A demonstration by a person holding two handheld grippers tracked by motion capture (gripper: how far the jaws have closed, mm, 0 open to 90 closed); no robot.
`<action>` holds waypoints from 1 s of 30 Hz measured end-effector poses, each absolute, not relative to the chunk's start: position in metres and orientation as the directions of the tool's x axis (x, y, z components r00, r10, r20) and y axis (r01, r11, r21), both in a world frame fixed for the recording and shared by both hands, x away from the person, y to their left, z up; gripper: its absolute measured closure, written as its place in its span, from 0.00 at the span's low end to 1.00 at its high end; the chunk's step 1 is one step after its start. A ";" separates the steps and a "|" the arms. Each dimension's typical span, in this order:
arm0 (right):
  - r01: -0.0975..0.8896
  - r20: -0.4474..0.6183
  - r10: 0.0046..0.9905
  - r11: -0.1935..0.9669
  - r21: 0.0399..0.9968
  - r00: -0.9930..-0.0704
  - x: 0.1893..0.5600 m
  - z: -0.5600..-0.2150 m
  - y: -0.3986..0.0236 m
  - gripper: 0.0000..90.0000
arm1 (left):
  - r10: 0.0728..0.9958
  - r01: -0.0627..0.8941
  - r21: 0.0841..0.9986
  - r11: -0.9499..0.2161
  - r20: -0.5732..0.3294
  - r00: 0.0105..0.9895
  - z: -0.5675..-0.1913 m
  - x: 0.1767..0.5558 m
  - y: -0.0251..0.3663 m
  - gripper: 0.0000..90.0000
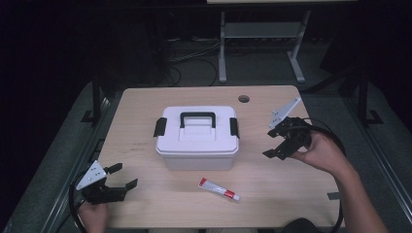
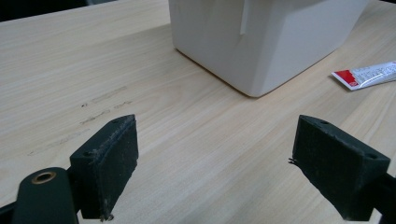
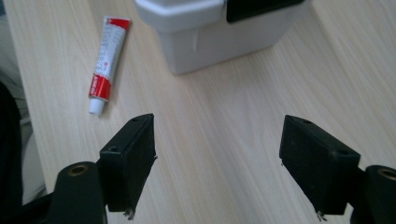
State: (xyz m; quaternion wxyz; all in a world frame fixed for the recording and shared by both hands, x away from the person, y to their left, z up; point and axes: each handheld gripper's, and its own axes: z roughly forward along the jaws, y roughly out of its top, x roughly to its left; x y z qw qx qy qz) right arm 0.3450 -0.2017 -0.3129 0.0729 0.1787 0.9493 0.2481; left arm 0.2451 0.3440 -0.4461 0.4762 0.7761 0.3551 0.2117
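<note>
Lying flat near the table's (image 1: 145, 107) front edge, we note the tube (image 1: 218, 189), long axis diagonal, white cap toward the person's right, just in front of the box (image 1: 197, 141). Light wood tabletop; dark room, cables on floor behind. Tube is white with red bands. Box: white, black handle, 2 black latches. Left gripper (image 1: 121, 177) and right gripper (image 1: 273, 143): jaws spread, holding nothing.

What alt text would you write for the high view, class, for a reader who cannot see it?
A closed white box with a black handle and side latches sits mid-table, a red-and-white tube lying in front of it. A person's hands hold two open black grippers, the left gripper at the near left corner, the right gripper beside the box.
</note>
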 end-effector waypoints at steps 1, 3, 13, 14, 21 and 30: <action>0.303 -0.050 0.375 0.813 0.497 -0.926 0.345 -0.313 -0.202 0.29 | 0.752 0.349 0.890 -0.294 -0.010 0.659 -0.446 0.245 0.344 0.15; 0.288 -0.061 0.358 0.829 0.479 -0.932 0.351 -0.307 -0.196 0.30 | 0.751 0.350 0.890 -0.293 -0.012 0.660 -0.446 0.246 0.344 0.15; 0.221 -0.047 0.268 0.872 0.437 -0.962 0.386 -0.285 -0.155 0.31 | 0.745 0.350 0.889 -0.295 -0.016 0.667 -0.446 0.248 0.341 0.15; 0.217 -0.044 0.262 0.873 0.437 -0.964 0.389 -0.284 -0.151 0.32 | 0.744 0.350 0.889 -0.295 -0.016 0.667 -0.446 0.248 0.341 0.15; 0.191 -0.030 0.227 0.877 0.441 -0.973 0.410 -0.271 -0.129 0.34 | 0.744 0.354 0.890 -0.286 -0.026 0.667 -0.447 0.249 0.342 0.15; 0.148 -0.026 0.173 0.903 0.403 -0.985 0.427 -0.265 -0.092 0.35 | 0.741 0.356 0.888 -0.293 -0.025 0.671 -0.447 0.250 0.342 0.15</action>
